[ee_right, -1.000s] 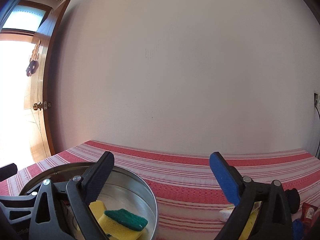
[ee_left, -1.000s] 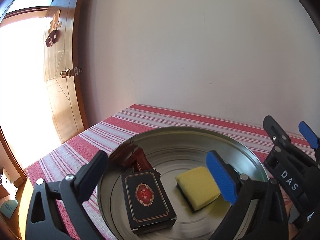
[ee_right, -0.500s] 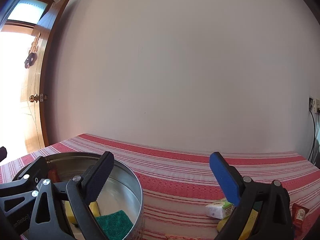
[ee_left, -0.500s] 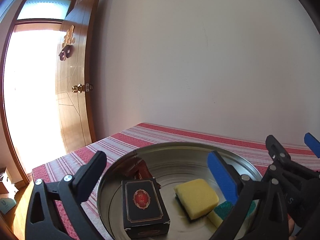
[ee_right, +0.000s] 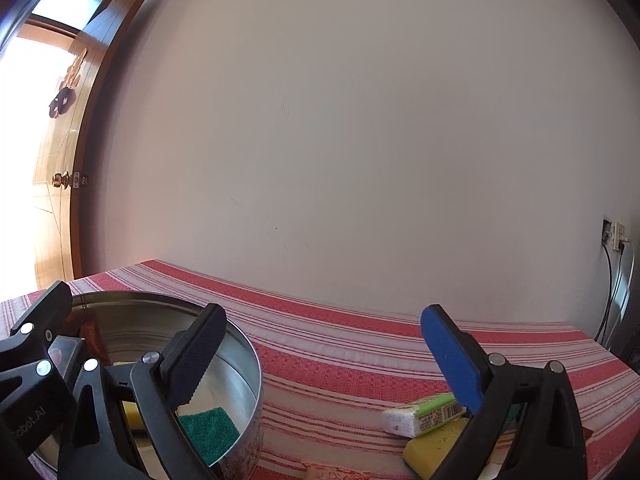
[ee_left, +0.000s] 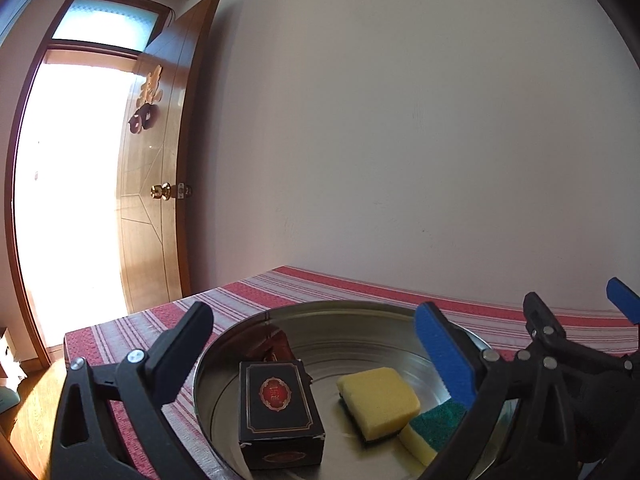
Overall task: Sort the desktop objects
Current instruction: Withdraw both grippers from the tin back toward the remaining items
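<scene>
A round metal tin (ee_left: pixel 360 312) sits on the red striped tablecloth. In it lie a black box with a red emblem (ee_left: pixel 278 408), a yellow sponge (ee_left: pixel 380 398), a second sponge with its green side up (ee_left: pixel 434 424) and a reddish packet (ee_left: pixel 276 346). My left gripper (ee_left: pixel 316 340) is open and empty above the tin. My right gripper (ee_right: pixel 320 344) is open and empty, just right of the tin (ee_right: pixel 244 364). The green sponge (ee_right: pixel 210 430) shows inside it. A white and green tissue pack (ee_right: pixel 420 414) and a yellow sponge (ee_right: pixel 434 446) lie under the right finger.
A plain wall stands behind the table. An open wooden door (ee_left: pixel 156 184) is at the left past the table's edge. A wall socket with cables (ee_right: pixel 614 236) is at the far right. A small pinkish packet (ee_right: pixel 332 472) lies at the front edge.
Both grippers have risen and tilted up. The green sponge now lies in the tin. The right gripper has drawn to the right, and the tissue pack and yellow sponge have come into view.
</scene>
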Demonstrator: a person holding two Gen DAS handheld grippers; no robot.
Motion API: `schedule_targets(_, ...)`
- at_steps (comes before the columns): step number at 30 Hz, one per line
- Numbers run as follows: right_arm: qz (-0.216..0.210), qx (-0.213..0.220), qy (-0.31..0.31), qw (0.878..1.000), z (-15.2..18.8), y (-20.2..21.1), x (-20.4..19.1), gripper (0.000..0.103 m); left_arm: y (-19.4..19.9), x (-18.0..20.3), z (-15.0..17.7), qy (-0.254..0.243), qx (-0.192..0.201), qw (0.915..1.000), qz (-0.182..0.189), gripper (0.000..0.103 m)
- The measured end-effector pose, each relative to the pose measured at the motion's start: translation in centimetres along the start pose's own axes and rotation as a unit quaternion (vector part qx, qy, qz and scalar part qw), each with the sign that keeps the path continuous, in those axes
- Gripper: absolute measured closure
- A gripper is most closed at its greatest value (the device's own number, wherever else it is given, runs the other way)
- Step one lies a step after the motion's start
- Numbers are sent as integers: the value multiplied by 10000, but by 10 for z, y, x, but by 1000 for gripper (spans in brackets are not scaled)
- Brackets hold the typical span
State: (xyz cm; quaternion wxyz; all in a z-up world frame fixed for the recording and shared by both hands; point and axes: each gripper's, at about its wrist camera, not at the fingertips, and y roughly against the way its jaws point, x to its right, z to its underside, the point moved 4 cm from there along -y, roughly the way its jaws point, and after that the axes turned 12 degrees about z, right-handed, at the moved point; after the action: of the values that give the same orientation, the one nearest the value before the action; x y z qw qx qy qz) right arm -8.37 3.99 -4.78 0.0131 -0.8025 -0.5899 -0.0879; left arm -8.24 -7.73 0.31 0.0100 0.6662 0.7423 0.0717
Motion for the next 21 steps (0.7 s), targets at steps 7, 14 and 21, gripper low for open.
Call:
schedule_targets(7, 269, -151, -85, 9995, 3, -1, 12, 3, 4, 15, 2, -240, -48, 9995, 176, 1)
schedule_targets(14, 632, -329, -499, 9962, 9, 7, 53, 3, 15, 33, 5, -530, 30, 9980, 353, 1)
schedule_targets(21, 954, -536, -635, 9920, 15, 5, 70, 3, 28, 74, 8, -1526, 242, 9867, 509, 1)
